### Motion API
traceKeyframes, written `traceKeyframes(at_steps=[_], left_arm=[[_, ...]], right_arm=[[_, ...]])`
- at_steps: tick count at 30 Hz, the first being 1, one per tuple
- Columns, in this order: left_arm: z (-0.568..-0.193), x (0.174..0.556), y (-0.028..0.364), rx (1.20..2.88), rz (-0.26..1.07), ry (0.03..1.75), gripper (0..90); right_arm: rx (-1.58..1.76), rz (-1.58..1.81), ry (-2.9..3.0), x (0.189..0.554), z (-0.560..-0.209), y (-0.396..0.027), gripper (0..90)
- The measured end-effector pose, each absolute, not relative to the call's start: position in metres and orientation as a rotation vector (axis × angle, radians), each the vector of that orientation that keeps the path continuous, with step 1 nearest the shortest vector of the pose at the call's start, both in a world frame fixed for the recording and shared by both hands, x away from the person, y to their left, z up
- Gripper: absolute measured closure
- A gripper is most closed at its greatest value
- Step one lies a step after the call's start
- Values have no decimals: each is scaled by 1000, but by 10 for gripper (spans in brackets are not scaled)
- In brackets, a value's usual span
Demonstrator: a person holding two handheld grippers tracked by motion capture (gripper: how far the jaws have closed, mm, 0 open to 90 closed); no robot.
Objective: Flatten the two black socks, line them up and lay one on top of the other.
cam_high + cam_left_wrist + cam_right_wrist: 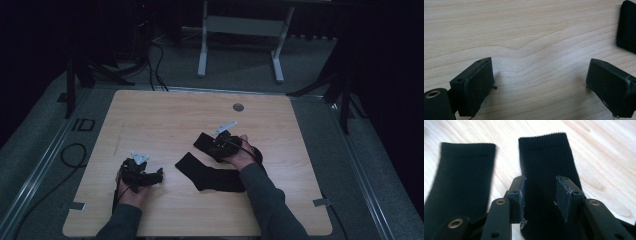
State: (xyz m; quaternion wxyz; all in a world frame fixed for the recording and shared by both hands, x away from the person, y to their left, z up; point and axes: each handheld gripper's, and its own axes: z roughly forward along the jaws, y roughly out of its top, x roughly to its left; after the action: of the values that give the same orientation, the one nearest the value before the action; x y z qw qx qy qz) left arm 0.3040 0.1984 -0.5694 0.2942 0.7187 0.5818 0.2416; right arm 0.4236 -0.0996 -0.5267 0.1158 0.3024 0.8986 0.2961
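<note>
The table (150, 120) is a light wood top, and 2 black socks are laid out right of its middle, a bit nearer the near edge than the far one. The longer sock (210, 175) is stretched flat toward the near edge, bent at the heel; the other sock (204, 141) is partly covered by the right hand, further toward the far edge. In the right gripper view their ribbed cuffs lie side by side, not touching. These can be expected to be light, floppy and a bit grippy, nothing fragile, so a pinch at the cuff through both knit layers is probably best, since the rest will just drape and drag. The right gripper (540, 197) is held low over its sock (546, 162), pointed along it, jaws partly open with the fabric between them but not squeezed yet. The left gripper (539, 82) is parked near the near-left corner, tilted down at bare wood, jaws spread wide with nothing in them, a sock cuff (627, 25) just off to one side.
</note>
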Motion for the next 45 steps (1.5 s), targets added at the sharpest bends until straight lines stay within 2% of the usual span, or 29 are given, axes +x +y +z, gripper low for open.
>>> traceKeyframes(at_steps=[5, 7, 12, 14, 19, 45], left_arm=[[-569, 304, 198, 1913, 643, 1549, 79], [-569, 304, 198, 1910, 644, 1552, 79], [-569, 304, 198, 1906, 647, 1558, 79], [-569, 304, 198, 1907, 647, 1559, 79], [-569, 304, 197, 1907, 647, 1561, 80], [-569, 304, 197, 1900, 651, 1570, 82]], right_arm=[[947, 822, 2649, 432, -544, -98, 581], [954, 825, 2644, 432, -544, -98, 621], [954, 823, 2651, 433, -543, -100, 805], [941, 819, 2652, 433, -543, -99, 838], [939, 826, 2638, 430, -540, -101, 850], [745, 937, 2461, 373, -443, -140, 851]])
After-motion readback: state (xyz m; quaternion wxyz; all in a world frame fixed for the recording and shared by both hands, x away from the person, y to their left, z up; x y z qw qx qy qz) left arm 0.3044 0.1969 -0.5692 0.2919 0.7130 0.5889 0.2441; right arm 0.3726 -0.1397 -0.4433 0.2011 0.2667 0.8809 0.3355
